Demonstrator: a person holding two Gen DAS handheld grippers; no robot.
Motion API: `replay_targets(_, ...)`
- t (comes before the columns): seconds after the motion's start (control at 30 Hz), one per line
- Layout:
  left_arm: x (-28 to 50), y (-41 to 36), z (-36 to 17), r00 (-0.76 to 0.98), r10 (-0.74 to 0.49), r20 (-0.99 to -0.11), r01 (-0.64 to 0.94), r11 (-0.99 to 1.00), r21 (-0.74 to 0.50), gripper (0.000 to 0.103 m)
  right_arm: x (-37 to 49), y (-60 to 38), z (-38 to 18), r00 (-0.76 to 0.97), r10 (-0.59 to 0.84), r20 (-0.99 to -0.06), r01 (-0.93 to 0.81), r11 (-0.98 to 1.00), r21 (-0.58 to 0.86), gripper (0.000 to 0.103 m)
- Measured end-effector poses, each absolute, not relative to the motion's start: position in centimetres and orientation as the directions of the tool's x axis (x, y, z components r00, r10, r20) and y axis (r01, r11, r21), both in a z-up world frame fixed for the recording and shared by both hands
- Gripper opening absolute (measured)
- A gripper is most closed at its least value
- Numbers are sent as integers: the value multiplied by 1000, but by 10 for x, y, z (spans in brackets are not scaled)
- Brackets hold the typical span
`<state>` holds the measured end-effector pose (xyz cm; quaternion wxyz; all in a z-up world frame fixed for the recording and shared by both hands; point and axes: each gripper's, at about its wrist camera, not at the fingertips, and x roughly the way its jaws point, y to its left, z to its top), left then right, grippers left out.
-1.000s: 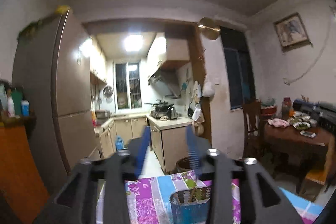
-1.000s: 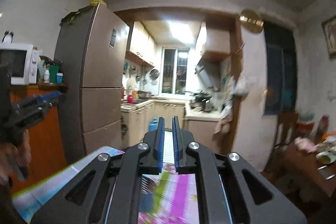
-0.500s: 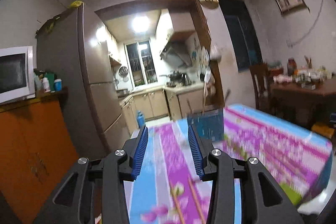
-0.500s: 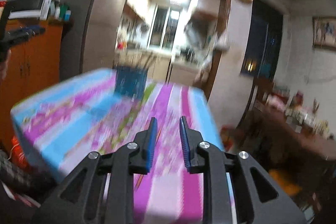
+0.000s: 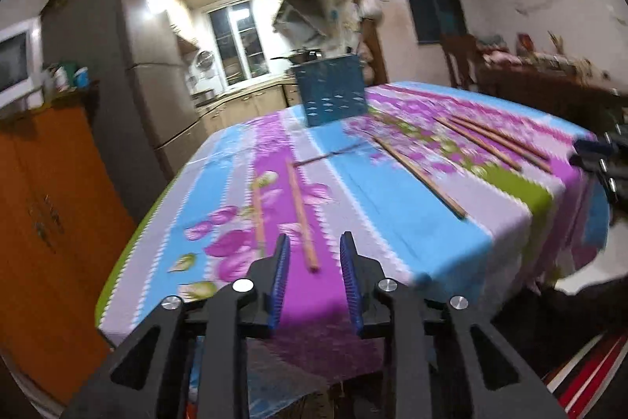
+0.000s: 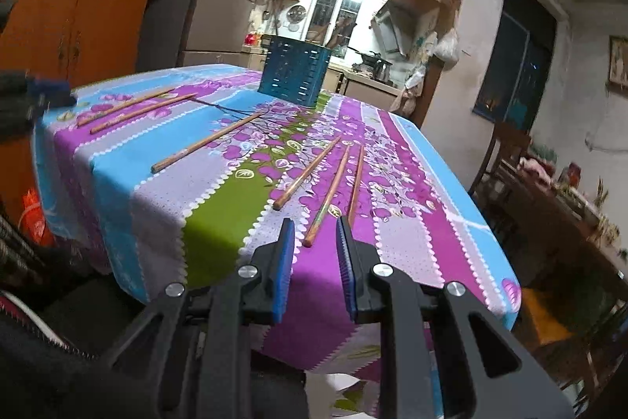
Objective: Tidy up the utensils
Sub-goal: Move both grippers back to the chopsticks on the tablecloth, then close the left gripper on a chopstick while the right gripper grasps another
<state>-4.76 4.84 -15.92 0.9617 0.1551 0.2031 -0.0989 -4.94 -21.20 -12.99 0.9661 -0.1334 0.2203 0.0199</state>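
Several wooden chopsticks lie loose on a flowered tablecloth. A blue slotted utensil holder (image 5: 331, 93) stands at the far end, also in the right wrist view (image 6: 294, 71). My left gripper (image 5: 313, 252) is open and empty, with the near end of one chopstick (image 5: 300, 207) just ahead between its fingers. My right gripper (image 6: 312, 234) is open and empty, with the near end of another chopstick (image 6: 327, 195) between its fingertips. Two chopsticks (image 6: 304, 175) (image 6: 356, 177) flank it.
The table (image 5: 412, 222) has cloth hanging over its near edges. An orange cabinet (image 5: 47, 203) stands to the left with a fridge (image 5: 117, 73) behind it. A wooden chair (image 6: 506, 152) and a cluttered side table (image 6: 569, 199) stand to the right.
Both grippers have tilted down from facing the kitchen to facing the table top and come low over the near chopsticks. The right gripper's jaws have opened wider.
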Motion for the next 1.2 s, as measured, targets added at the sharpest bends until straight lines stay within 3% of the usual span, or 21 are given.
replay_targets(0.2,-19,48,-179,892,-49,-450,171,956,236,28,-45,-209,-140,894,-33,-447,-82,968,-236,20)
replay_targets(0.47,-6,48,-186,884,-61,-463,173,964,203,25,-36,-210,-148,893,-60,-447,-43,975,-218,20)
replay_targets(0.63,-8,41,-187,890,-64,-452,180,959,218,12,-27,-207,-152,893,-85,-443,-14,977,-215,20)
replay_targets(0.83,-7,42,-187,887,-73,-456,182,963,200,11,-19,-207,-157,891,-110,-440,20,978,-206,11)
replay_targets(1.0,-6,43,-187,887,-74,-456,184,962,202,11,-17,-205,-159,896,-130,-425,54,981,-186,11)
replay_targets(1.07,-7,43,-187,887,-75,-456,183,963,198,11,-17,-206,-159,896,-122,-427,55,985,-166,5)
replay_targets(1.2,-7,43,-187,886,-81,-456,189,962,196,9,-18,-205,-158,897,-123,-425,62,986,-153,5)
